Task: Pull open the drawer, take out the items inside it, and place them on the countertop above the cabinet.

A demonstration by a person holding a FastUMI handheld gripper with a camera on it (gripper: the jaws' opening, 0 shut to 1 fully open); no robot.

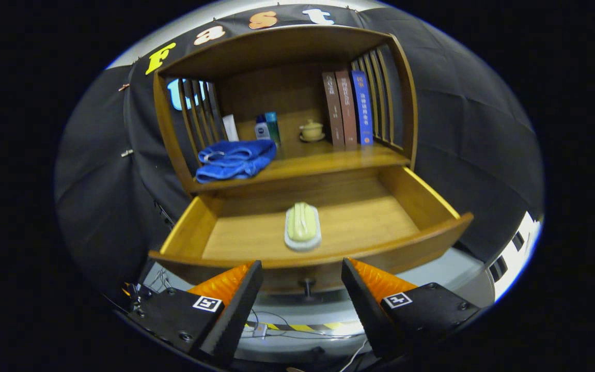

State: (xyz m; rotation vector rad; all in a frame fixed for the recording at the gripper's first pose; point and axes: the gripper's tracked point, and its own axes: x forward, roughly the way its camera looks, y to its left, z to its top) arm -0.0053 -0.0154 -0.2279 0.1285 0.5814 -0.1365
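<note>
Before pulled-out drawer (235, 238): hand-held gripper (301, 281) agape, empty; soap dish (302, 228) inside drawer.

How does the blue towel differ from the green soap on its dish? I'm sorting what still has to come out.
The blue towel lies on the countertop, while the green soap sits in the open drawer. The towel is soft, folded and wider; the soap is a small ridged bar on a white dish. The soap lies just beyond the open tongs; the towel is farther back. Both lie flat on wood.
</note>
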